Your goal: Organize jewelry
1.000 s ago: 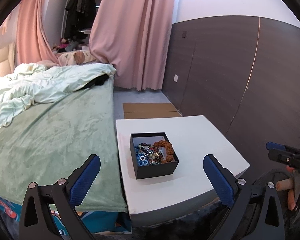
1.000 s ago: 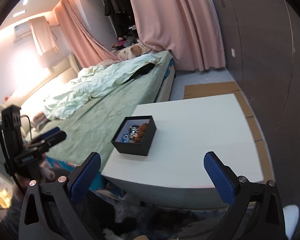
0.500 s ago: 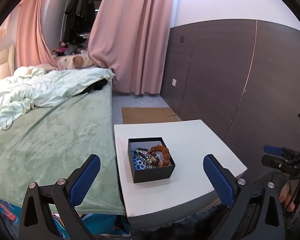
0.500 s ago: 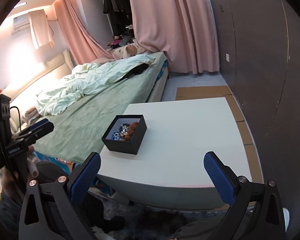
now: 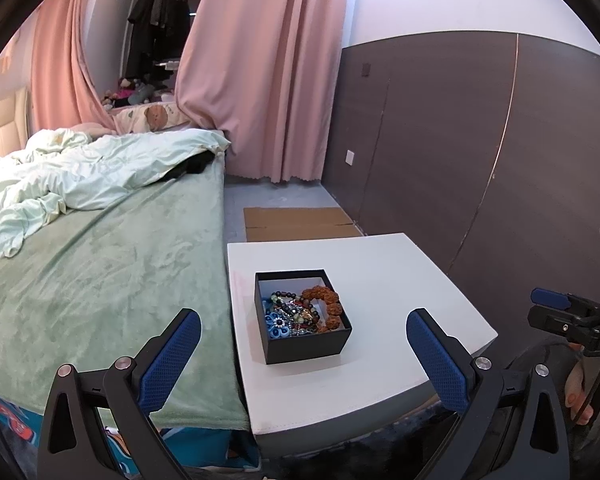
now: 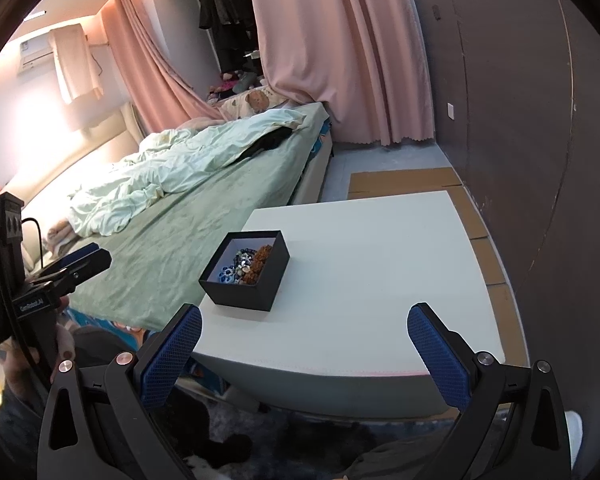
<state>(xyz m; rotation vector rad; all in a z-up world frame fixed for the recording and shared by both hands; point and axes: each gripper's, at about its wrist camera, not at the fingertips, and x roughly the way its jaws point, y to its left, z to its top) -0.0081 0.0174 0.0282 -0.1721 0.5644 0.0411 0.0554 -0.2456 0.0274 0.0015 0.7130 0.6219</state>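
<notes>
A small black box stands on a white table, near its left edge by the bed. Inside lies a heap of bead bracelets: brown knobbly beads, dark beads and a blue flower piece. My left gripper is open, held in front of and above the table, with the box seen between its blue pads. My right gripper is open too, short of the table's near edge, with the box ahead to the left. Both hold nothing.
A bed with a green blanket and crumpled quilt touches the table's left side. Flat cardboard lies on the floor behind the table. A dark panelled wall runs along the right, pink curtains at the back.
Both grippers have shifted slightly, and the box sits a bit differently in each view. The jaws stay open and the box has not moved on the table.
</notes>
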